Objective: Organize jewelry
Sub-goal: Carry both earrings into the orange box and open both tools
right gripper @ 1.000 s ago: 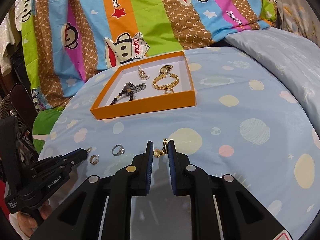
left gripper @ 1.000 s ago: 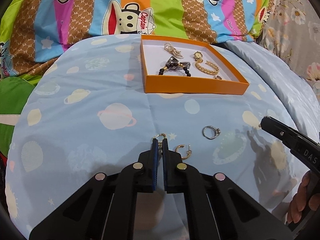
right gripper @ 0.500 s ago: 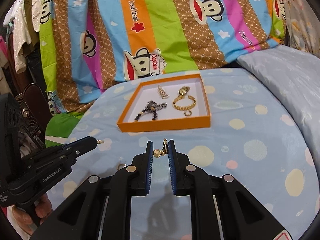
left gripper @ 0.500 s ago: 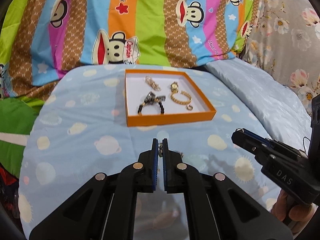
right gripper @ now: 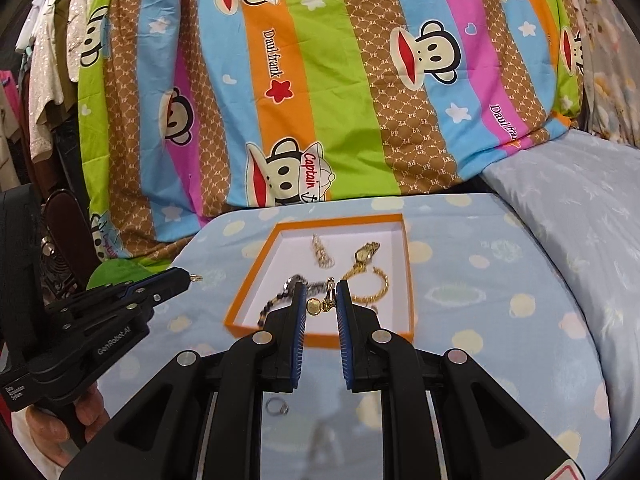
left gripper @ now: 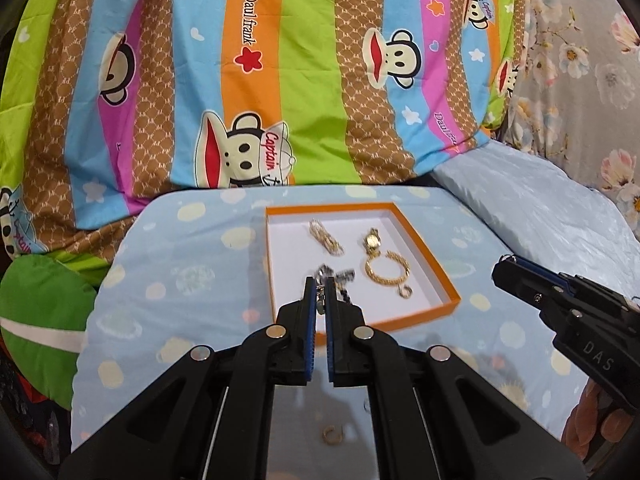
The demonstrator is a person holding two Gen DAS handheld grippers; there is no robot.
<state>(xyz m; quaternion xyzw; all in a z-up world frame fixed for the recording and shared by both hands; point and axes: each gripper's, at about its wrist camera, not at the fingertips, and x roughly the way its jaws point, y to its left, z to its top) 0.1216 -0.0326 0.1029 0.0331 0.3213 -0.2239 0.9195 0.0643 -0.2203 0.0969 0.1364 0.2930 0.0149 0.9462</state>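
Behind everything, a striped monkey-print quilt (left gripper: 304, 80) rises like a wall, and in front of it lies the pale blue sheet (left gripper: 192, 280) with planets and dots. On this sheet, near the quilt, stands the orange jewelry box (left gripper: 416, 240) with a white floor. Inside the box there are a gold chain bracelet (left gripper: 387, 272), a small gold watch (left gripper: 372, 241) just behind it, a pale gold clip-like piece (left gripper: 326, 237) to the left, a small gold ring (left gripper: 405, 291) close to the front wall, and a dark beaded bracelet (right gripper: 280, 300) partly hidden by the tools. The left gripper (left gripper: 319, 294) is held above the front wall of the box; its fingers are almost together and pinch a small earring (left gripper: 320, 300) with a hook. The right gripper (right gripper: 321, 300) is also above the front part of the box, and its fingers are clamped on a gold earring (right gripper: 320, 304) with a round disc, which hangs between the blue pads. Two pieces rest on the sheet, nearer than the box: a gold hoop earring (left gripper: 333, 434), seen under the left tool, and a silver ring (right gripper: 277, 406), seen under the right tool. Both lie well apart from the box.
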